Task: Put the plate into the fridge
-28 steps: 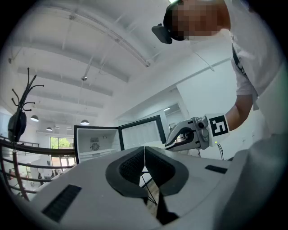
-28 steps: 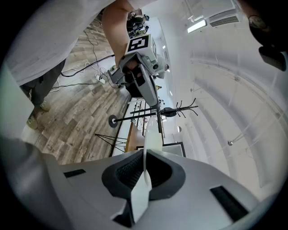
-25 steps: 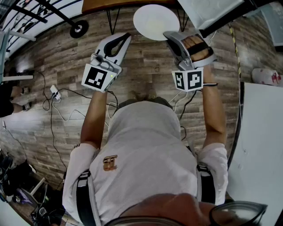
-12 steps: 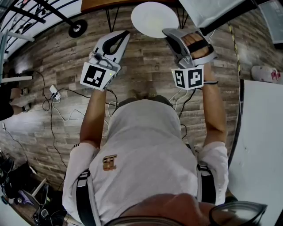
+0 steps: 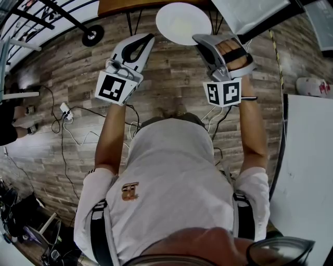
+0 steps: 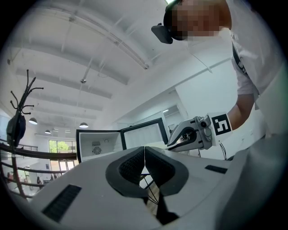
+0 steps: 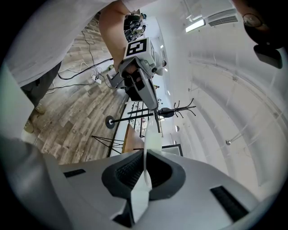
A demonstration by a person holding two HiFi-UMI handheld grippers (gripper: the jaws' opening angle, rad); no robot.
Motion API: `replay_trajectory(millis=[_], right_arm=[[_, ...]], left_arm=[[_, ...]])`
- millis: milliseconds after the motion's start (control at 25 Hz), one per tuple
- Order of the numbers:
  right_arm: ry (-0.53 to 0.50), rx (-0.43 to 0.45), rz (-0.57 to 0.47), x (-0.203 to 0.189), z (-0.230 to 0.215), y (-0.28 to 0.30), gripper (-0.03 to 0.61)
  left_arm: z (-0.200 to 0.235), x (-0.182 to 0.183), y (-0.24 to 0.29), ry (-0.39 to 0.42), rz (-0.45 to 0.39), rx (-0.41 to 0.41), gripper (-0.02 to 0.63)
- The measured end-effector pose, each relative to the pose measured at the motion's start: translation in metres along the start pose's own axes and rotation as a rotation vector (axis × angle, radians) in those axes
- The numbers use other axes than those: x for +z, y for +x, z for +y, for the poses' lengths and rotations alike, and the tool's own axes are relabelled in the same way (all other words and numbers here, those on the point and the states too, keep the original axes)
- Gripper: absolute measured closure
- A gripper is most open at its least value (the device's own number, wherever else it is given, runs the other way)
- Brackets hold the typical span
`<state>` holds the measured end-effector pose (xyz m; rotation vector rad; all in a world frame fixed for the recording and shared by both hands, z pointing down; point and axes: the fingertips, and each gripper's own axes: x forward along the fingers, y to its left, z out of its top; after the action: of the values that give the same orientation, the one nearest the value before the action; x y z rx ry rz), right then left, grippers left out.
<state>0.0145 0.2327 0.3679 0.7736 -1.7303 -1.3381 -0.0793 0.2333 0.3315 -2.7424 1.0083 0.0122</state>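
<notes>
A round white plate (image 5: 183, 23) hangs above the wooden floor, held by its right rim in my right gripper (image 5: 202, 40), which is shut on it. In the right gripper view the plate (image 7: 150, 143) shows edge-on, clamped between the dark pads. My left gripper (image 5: 144, 41) is to the left of the plate, apart from it, shut with nothing between its pads (image 6: 144, 162). The fridge (image 6: 118, 141) stands with its door open, white inside, seen in the left gripper view; its open door (image 5: 250, 13) shows at the head view's top right.
A wooden table on thin black legs (image 5: 130, 6) stands just ahead. A black coat stand has its round base (image 5: 93, 34) at the upper left. Cables and a power strip (image 5: 65, 110) lie on the floor at left. A white surface (image 5: 307, 176) fills the right side.
The plate and both grippers have shifted only a little, drifting slightly up and to the right in the head view. Both grips are unchanged.
</notes>
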Motion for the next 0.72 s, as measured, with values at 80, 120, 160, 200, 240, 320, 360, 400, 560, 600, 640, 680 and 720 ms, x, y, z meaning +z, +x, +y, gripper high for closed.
replay_trajectory(millis=[80,120,160,200,240,320,360,400,560,600,640,680,720], right_arm=[[0.003,0.0,0.004,0.006,-0.002,0.006,0.54],[0.004,-0.001,0.007,0.007,-0.002,0.009,0.54],[0.006,-0.003,0.009,0.009,-0.002,0.011,0.54],[0.008,-0.006,0.012,0.011,-0.003,0.013,0.54],[0.01,-0.008,0.015,0.014,-0.004,0.015,0.54],[0.017,-0.013,0.022,0.02,-0.009,0.021,0.54],[0.02,-0.015,0.026,0.023,-0.01,0.024,0.54],[0.022,-0.017,0.03,0.027,-0.011,0.028,0.54],[0.031,-0.028,0.049,0.041,-0.014,0.043,0.54],[0.034,-0.029,0.053,0.043,-0.016,0.047,0.54],[0.035,-0.03,0.058,0.046,-0.017,0.051,0.54],[0.036,-0.029,0.061,0.047,-0.017,0.054,0.54],[0.036,-0.028,0.063,0.049,-0.017,0.058,0.54]], left_arm=[[0.008,0.0,-0.004,0.003,0.001,-0.001,0.595],[0.01,0.001,-0.005,0.006,-0.005,-0.004,0.594],[0.013,0.002,-0.006,0.008,-0.015,-0.006,0.594],[0.016,0.003,-0.007,0.009,-0.024,-0.008,0.595],[0.019,0.005,-0.008,0.009,-0.027,-0.008,0.595],[0.027,0.007,-0.012,0.008,-0.027,-0.008,0.595],[0.031,0.007,-0.015,0.008,-0.028,-0.009,0.595],[0.035,0.007,-0.018,0.008,-0.03,-0.012,0.595],[0.05,0.006,-0.031,0.013,-0.051,-0.028,0.595],[0.054,0.005,-0.033,0.011,-0.054,-0.03,0.595],[0.059,0.004,-0.035,0.006,-0.054,-0.03,0.595],[0.064,0.002,-0.036,0.001,-0.054,-0.028,0.595],[0.068,0.0,-0.037,-0.004,-0.054,-0.025,0.594]])
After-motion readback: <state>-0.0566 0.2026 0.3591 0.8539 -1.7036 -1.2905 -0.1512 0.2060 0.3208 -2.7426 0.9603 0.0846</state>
